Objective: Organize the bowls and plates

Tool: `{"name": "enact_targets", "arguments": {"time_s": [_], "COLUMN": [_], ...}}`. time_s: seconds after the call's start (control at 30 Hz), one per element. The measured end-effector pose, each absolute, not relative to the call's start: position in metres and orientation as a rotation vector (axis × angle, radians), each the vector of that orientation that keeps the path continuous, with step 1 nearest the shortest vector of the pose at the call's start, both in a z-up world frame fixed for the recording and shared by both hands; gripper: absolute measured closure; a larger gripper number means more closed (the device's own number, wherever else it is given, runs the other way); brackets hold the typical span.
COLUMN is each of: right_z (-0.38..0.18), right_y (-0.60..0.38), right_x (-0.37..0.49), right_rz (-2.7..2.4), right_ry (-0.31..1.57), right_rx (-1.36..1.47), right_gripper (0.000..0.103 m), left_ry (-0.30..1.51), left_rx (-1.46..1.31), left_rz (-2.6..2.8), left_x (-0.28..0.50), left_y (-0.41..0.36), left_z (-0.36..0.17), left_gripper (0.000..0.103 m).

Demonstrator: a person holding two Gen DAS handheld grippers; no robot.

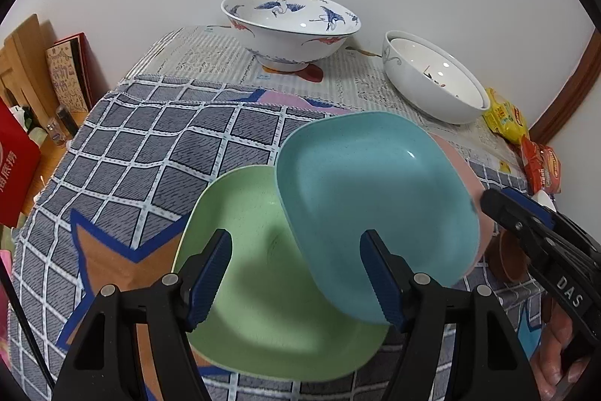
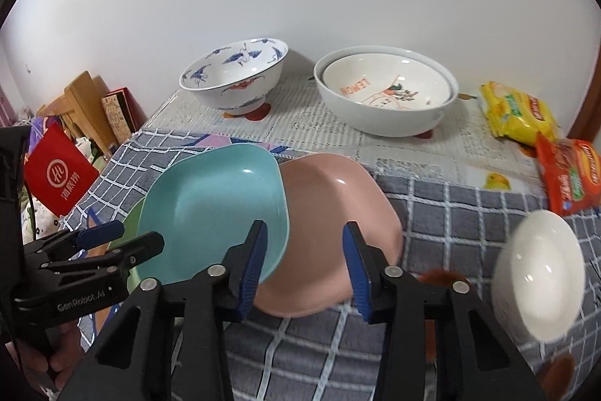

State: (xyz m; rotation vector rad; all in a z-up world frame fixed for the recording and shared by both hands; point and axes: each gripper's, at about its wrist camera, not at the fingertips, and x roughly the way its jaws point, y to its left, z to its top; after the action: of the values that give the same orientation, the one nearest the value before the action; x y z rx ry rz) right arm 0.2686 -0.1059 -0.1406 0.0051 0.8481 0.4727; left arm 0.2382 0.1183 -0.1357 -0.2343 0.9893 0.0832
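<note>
A teal square plate (image 1: 379, 209) lies tilted, overlapping a green plate (image 1: 259, 288) on its left and a pink plate (image 2: 338, 232) on its right, all on the checked cloth. My left gripper (image 1: 296, 273) is open, its fingers above the green and teal plates, holding nothing. My right gripper (image 2: 304, 265) is open over the near edge of the pink plate, its left finger beside the teal plate (image 2: 218, 209). A crane-patterned bowl (image 1: 289, 25) and a white bowl (image 1: 432, 77) with a smaller bowl nested inside stand at the back.
A small white bowl (image 2: 541, 273) sits at the right on the checked cloth (image 1: 150, 153). Snack packets (image 2: 514, 111) lie at the far right. A red bag (image 2: 60, 171) and wooden boards (image 1: 26, 62) stand off the table's left edge. A wall is close behind.
</note>
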Motion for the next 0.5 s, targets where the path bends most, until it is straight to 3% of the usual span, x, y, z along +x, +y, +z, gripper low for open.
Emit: {"name": "enact_targets", "arguments": {"time_s": [0.17,0.27,0.33,0.5], "right_z": [-0.149,-0.156,-0.161,-0.168], "right_y": [-0.096,-0.087,-0.083,-0.077], "right_x": [0.285,0.295,0.300,0.305], "right_rz": [0.503,0.529,0.538,0.569], "right_ry": [0.861,0.873,0.892,0.919], "right_rx": [0.014,0.021,0.018,0.039], "right_gripper": [0.065,0.072,0.079,0.097], "left_ry": [0.989,1.002,1.009,1.019], "left_rx": [-0.241,-0.238,-0.239,-0.246], "left_rz": [0.089,0.088,0.085,0.068], "left_x": [0.248,0.254,0.257,0.260], "left_y": [0.120,0.118,0.117,0.116], "left_z": [-0.140,-0.143,-0.145,-0.148], "left_gripper": [0.040,0.045,0.051,0.078]}}
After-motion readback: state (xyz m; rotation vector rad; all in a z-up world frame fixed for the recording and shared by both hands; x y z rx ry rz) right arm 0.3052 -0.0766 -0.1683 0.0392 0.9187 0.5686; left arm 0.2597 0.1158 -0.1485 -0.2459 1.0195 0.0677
